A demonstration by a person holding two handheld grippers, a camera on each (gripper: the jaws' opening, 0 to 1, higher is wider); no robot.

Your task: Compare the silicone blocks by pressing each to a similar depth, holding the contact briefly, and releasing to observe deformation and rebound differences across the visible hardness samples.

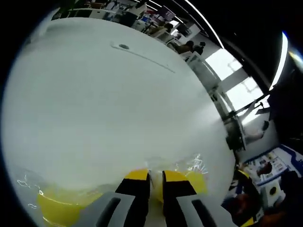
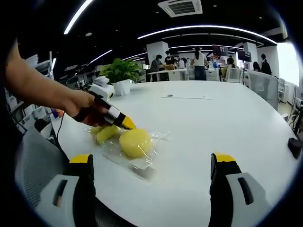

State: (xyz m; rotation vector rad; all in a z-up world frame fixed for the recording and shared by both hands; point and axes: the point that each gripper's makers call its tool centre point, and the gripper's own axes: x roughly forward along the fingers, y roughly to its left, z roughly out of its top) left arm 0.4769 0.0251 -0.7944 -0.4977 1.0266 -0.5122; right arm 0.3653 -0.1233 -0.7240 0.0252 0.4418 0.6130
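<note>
Two yellow silicone blocks lie in clear plastic wrap on the white table point(image 2: 213, 118). In the right gripper view the round block point(image 2: 136, 143) lies beside a longer one point(image 2: 105, 134). A hand holds my left gripper point(image 2: 127, 124) slanting down, its yellow tips at the top edge of the round block, between the two. In the left gripper view my left gripper point(image 1: 156, 177) has its jaws nearly together with nothing between them, one block point(image 1: 61, 208) at lower left and one point(image 1: 198, 182) at right. My right gripper point(image 2: 152, 160) hangs back, wide open and holding nothing.
A potted plant point(image 2: 122, 75) stands at the table's far left. A small dark fitting point(image 2: 170, 96) sits in the far tabletop. A black object point(image 2: 294, 146) lies at the right edge. A grey chair point(image 2: 33, 165) is at lower left. People work at desks behind.
</note>
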